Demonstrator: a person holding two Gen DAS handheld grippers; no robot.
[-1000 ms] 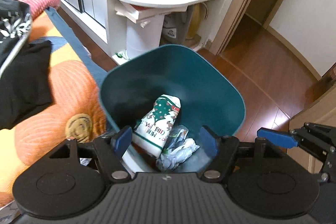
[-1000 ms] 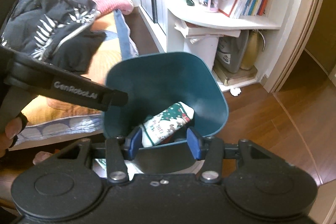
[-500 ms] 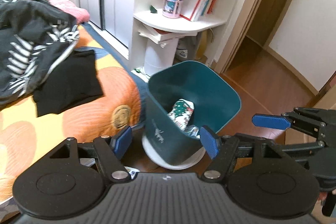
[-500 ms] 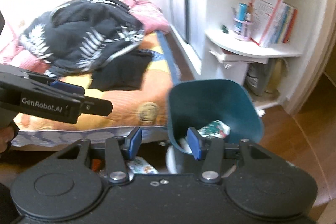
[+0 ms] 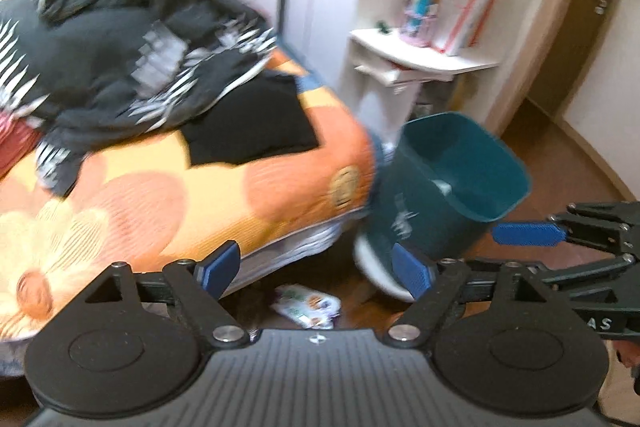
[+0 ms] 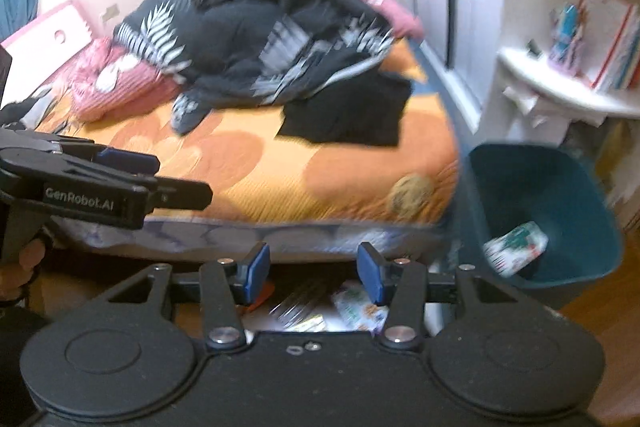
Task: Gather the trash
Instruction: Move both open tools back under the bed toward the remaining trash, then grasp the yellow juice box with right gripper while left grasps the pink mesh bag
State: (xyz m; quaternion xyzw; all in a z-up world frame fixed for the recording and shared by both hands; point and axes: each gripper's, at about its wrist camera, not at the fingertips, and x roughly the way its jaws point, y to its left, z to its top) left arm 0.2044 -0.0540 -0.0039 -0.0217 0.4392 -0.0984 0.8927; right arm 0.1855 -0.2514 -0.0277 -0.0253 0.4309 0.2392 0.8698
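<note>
Hand-held grippers (image 5: 316,269) withdrawn, open, empty.

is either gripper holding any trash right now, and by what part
Nothing is held. The left gripper and the right gripper both stand open with bare pads; a wrapper lies on the floor beside the teal bin.

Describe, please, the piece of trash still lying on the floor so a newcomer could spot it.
Start at the orange bed, then look at the floor by its foot, beside the teal bin. The wrapper there is flat, white with colourful print, and outside the bin.
</note>
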